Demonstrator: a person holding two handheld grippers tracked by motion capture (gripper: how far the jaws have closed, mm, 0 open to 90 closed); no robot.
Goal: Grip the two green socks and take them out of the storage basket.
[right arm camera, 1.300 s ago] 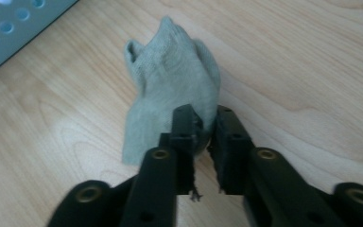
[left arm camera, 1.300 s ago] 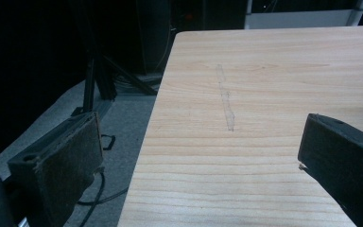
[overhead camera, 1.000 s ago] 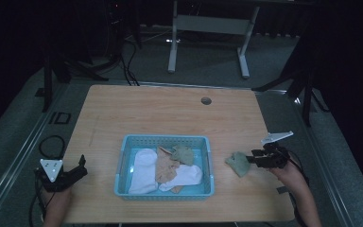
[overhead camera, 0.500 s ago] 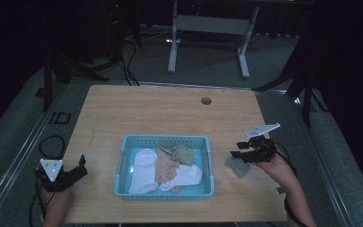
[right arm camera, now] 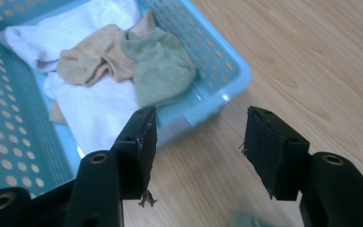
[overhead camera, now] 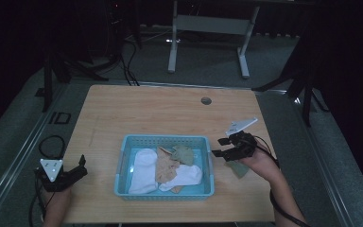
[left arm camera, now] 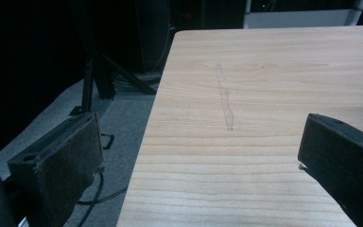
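Mid-sort: the right gripper (overhead camera: pixel 222 152), jaws apart and empty, faces the blue basket (overhead camera: pixel 164 192) at frame centre (green sock (right arm camera: pixel 160 66) nearest); next, reach in. The left gripper (overhead camera: pixel 78 166) idles open, lower left.

Both tools are black. The left gripper (overhead camera: pixel 78 166) carries a grey three-cornered plate on top, dotted with small dark screw heads, and a black cable loops away from it. Its two jaws are blocky black bars faced with dark, worn pads (left arm camera: pixel 71 163). The right gripper (overhead camera: pixel 220 153) bears a pale grey plate as well, with a black cable trailing along the forearm. Its jaws are squared black bars with round brassy holes near the base, and their dark pads (right arm camera: pixel 264 142) have frayed edges. The forearms are bare of sleeves.
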